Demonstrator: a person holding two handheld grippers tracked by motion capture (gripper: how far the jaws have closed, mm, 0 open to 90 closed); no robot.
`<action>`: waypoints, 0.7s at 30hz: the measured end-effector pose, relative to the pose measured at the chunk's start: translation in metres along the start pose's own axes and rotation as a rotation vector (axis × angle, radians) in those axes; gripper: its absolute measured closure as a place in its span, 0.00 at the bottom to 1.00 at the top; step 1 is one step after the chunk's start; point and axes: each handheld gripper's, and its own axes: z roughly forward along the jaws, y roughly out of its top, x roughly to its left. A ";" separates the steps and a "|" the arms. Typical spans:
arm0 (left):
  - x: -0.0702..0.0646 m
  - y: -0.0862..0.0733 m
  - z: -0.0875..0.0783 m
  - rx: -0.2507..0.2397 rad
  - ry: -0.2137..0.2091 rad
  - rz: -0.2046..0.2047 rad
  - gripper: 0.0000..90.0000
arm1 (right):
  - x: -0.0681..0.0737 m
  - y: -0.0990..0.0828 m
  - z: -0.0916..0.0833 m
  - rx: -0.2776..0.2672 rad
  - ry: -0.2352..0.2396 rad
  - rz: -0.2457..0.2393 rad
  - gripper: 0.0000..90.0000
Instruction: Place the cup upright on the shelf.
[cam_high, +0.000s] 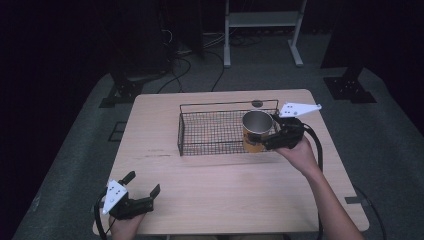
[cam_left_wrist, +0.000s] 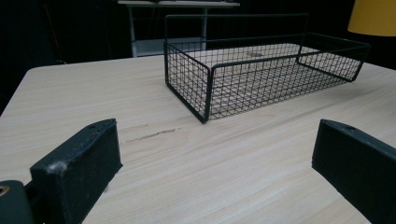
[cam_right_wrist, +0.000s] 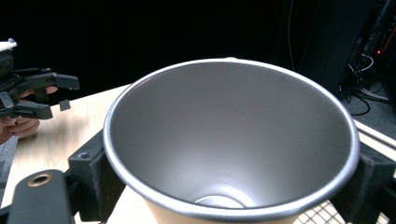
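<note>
Carrying the cup to the basket: held, not yet set down

Gripped between the jaws of the right gripper (cam_high: 274, 138), the yellow cup (cam_high: 257, 132) with its grey metal inside stands upright and empty at the right end of the wire basket (cam_high: 200, 145). In the right gripper view the black jaws press on either side of the cup (cam_right_wrist: 233, 140) just under its rim. Judging from the left gripper view, where the yellow base (cam_left_wrist: 373, 17) hangs above the basket's (cam_left_wrist: 205, 77) far right corner, the cup seems not yet set down; lowering it onto the mesh floor and letting go is what remains.

The basket itself is otherwise empty, sitting toward the far middle of the wooden table (cam_high: 165, 170). Its right end wall and tall far rail are the things to clear on the way down. The left gripper (cam_high: 142, 192) rests at the near left corner, jaws wide apart and holding nothing, well away from the work.
</note>
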 end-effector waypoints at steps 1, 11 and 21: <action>0.000 0.000 0.000 -0.001 0.000 -0.001 0.00 | -0.001 0.002 0.002 -0.001 0.001 -0.005 0.14; 0.000 0.000 0.000 -0.003 -0.002 -0.005 0.00 | -0.010 0.013 0.021 0.019 0.023 0.008 0.14; 0.000 0.000 -0.001 -0.004 -0.004 -0.002 0.00 | -0.018 0.024 0.036 0.039 0.035 0.009 0.13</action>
